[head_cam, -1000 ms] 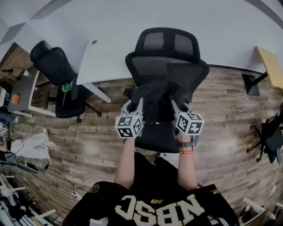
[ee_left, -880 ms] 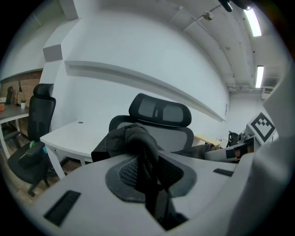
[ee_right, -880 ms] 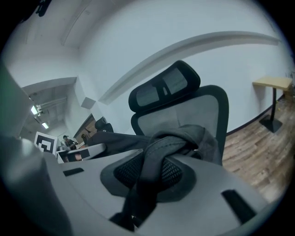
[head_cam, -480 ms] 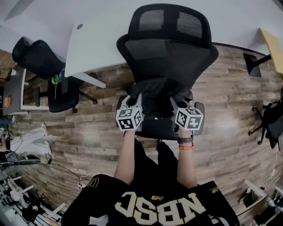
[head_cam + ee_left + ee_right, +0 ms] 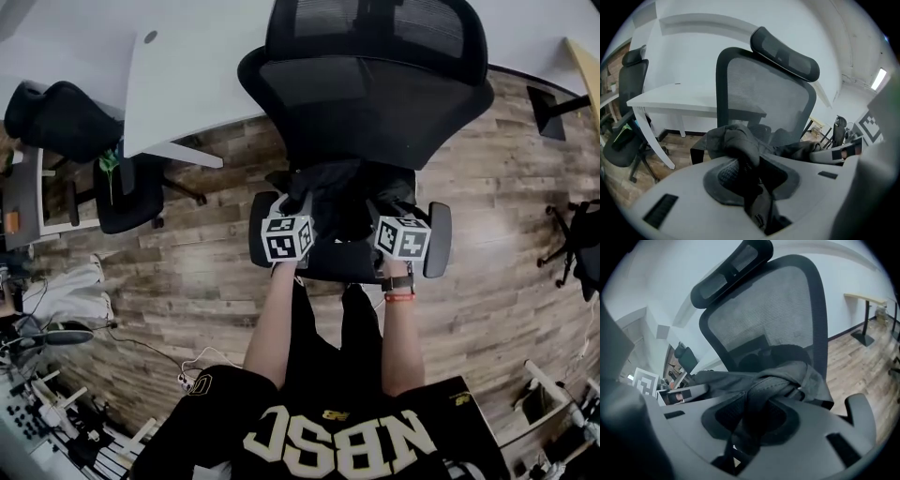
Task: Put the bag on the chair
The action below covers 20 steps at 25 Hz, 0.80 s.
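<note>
A black fabric bag (image 5: pixel 342 199) rests low over the seat of a black mesh office chair (image 5: pixel 366 94), against the backrest. My left gripper (image 5: pixel 302 204) pinches the bag's left side; dark fabric (image 5: pixel 733 138) runs between its jaws, which have just been opening a little. My right gripper (image 5: pixel 375 208) is shut on the bag's right side, with a bunched fold (image 5: pixel 787 376) leading into its jaws. Each gripper view looks up at the chair's backrest (image 5: pixel 773 310) and headrest (image 5: pixel 787 51). The seat under the bag is mostly hidden.
The chair's armrests (image 5: pixel 438 239) flank both grippers. A white desk (image 5: pixel 178 84) stands behind the chair at left, with a second black chair (image 5: pixel 66 117) beyond it. Cables (image 5: pixel 187 380) lie on the wooden floor at lower left. A yellow-topped table (image 5: pixel 586 66) stands at far right.
Both grippers have sunk with the bag toward the seat. The chair has grown larger in the head view, and the bag now sits lower against the backrest.
</note>
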### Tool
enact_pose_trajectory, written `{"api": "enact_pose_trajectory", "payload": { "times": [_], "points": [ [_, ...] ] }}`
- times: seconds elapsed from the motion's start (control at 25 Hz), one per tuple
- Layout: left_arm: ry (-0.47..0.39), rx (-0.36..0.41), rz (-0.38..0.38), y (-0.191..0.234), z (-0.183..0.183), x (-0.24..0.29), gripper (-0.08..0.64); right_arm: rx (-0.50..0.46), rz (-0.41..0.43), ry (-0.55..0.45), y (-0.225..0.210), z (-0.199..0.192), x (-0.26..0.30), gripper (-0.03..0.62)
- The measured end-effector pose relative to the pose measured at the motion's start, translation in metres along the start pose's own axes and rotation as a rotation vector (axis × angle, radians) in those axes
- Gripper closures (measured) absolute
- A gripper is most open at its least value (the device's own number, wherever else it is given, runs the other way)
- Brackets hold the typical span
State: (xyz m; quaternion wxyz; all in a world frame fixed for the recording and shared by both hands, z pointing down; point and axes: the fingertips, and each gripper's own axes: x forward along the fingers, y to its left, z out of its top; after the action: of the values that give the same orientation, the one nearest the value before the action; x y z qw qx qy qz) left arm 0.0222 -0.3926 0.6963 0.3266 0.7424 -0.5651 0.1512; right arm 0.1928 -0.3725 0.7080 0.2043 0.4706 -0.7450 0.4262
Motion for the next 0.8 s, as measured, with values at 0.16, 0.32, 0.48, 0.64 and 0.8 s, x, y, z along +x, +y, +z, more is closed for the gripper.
{"api": "enact_pose_trajectory", "payload": {
  "times": [0.16,0.32,0.48,0.64,0.8],
  "points": [
    [0.073,0.022,-0.01,0.006,-0.034,0.029,0.471,0.016,-0.012,0.066,-0.012,-0.021,0.031,0.488],
    [0.131,0.025,-0.014,0.008,-0.068,0.057,0.466,-0.006,-0.066,0.121,-0.033,-0.04,0.052,0.483],
    [0.169,-0.025,0.004,0.025,-0.094,0.074,0.466,0.028,-0.079,0.159,-0.054,-0.062,0.073,0.499],
    [0.197,-0.03,0.007,0.037,-0.115,0.087,0.462,0.058,-0.078,0.188,-0.07,-0.085,0.091,0.505],
    [0.179,-0.014,0.048,0.052,-0.128,0.103,0.46,0.057,-0.084,0.184,-0.082,-0.098,0.109,0.509]
  ]
}}
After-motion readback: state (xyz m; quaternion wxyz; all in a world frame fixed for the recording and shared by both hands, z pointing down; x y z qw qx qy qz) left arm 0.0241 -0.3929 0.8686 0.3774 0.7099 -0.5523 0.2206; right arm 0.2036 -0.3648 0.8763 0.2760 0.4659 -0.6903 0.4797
